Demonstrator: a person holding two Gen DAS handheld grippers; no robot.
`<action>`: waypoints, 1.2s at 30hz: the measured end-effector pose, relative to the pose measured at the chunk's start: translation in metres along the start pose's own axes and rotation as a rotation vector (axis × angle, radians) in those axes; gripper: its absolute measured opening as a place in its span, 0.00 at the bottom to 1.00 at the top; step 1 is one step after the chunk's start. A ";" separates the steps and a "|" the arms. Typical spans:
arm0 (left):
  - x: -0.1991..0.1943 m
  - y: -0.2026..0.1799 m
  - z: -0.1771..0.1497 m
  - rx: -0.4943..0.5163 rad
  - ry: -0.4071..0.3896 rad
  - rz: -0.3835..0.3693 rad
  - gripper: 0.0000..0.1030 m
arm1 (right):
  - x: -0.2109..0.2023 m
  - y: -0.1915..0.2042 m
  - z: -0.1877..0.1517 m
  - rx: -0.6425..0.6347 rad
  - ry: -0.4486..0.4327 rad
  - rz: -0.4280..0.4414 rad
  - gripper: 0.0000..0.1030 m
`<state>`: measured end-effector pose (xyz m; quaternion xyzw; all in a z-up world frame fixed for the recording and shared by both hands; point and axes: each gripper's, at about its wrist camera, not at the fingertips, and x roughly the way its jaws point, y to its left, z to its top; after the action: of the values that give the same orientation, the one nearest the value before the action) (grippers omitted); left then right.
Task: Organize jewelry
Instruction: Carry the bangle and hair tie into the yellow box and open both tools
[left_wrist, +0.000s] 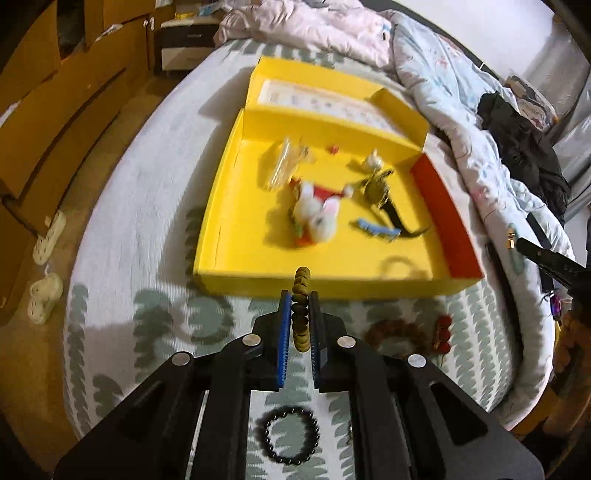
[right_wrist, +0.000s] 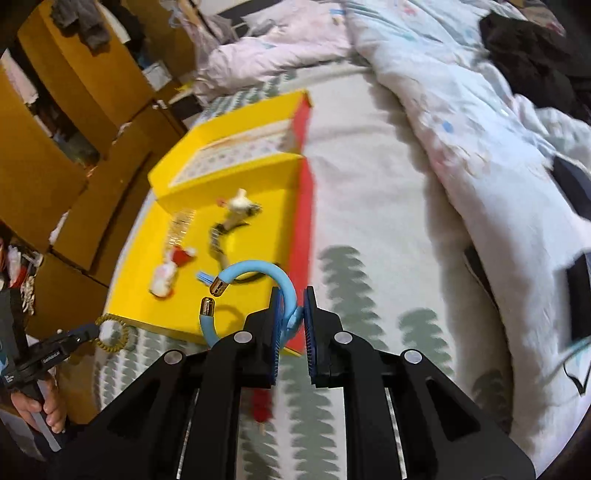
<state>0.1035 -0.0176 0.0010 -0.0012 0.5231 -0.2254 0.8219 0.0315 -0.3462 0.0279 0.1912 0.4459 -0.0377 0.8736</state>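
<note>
Both claws are carrying jewelry toward the yellow box (left_wrist: 236, 206) lying open on the bed (left_wrist: 147, 229). Your left claw (left_wrist: 300, 306) is clenching a bracelet of olive beads (left_wrist: 301, 295); its loop is standing edge-on between the blue pads, its long axis running straight ahead along the fingers, with the far end just reaching the box's near wall. Your right claw (right_wrist: 291, 317) is gripping a blue bangle (right_wrist: 258, 275) by its back, so that the open ends with their gold caps (right_wrist: 218, 287) are pointing left, over the box floor. The box is lying directly ahead of the left claw and ahead and to the left of the right claw; the bangle is already hanging partly above the near right corner, so the right hand appears to be the nearer to release. Still waiting on the bed are a black bead bracelet (left_wrist: 291, 435), a brown bead bracelet (left_wrist: 399, 332) and red beads (left_wrist: 444, 328)
</note>
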 end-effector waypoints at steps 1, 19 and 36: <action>-0.001 -0.003 0.007 0.003 -0.010 0.008 0.09 | 0.002 0.005 0.003 -0.006 -0.001 0.009 0.12; 0.064 0.011 0.083 -0.009 0.045 0.144 0.09 | 0.113 0.066 0.051 -0.076 0.085 0.011 0.12; 0.107 0.020 0.090 0.014 0.095 0.130 0.09 | 0.172 0.049 0.056 -0.050 0.155 -0.084 0.14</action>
<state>0.2254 -0.0607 -0.0549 0.0492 0.5590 -0.1752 0.8089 0.1891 -0.3034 -0.0647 0.1530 0.5204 -0.0482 0.8387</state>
